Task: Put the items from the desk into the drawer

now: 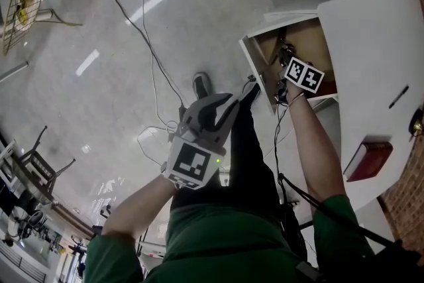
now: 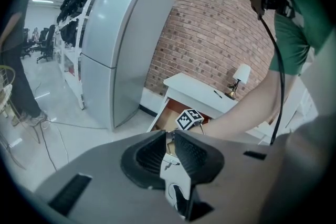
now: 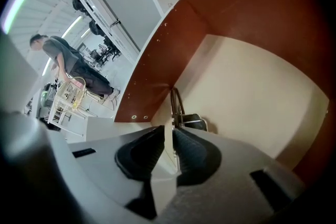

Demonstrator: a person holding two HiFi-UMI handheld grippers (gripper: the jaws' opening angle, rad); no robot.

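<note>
The white desk [image 1: 371, 43] has its drawer [image 1: 301, 43] pulled out. My right gripper [image 1: 286, 57] reaches down into it, marker cube on top. In the right gripper view its jaws [image 3: 170, 136] stand a narrow gap apart. A black binder clip [image 3: 188, 121] rests on the drawer's cream floor [image 3: 252, 92] just past the tips, not pressed by the pads. A black pen [image 1: 398, 96] and a red box [image 1: 368, 159] lie on the desk. My left gripper [image 1: 228, 103] hangs over the floor left of the drawer, its jaws [image 2: 169, 136] slightly apart and empty.
A small lamp [image 2: 240, 77] stands on the desk against the brick wall [image 2: 210, 34]. A grey refrigerator [image 2: 126, 39] stands to the left of the desk. Cables [image 1: 149, 43] trail over the floor, with a wire rack [image 1: 23, 0] at far left. A person [image 3: 68, 60] stands in the background.
</note>
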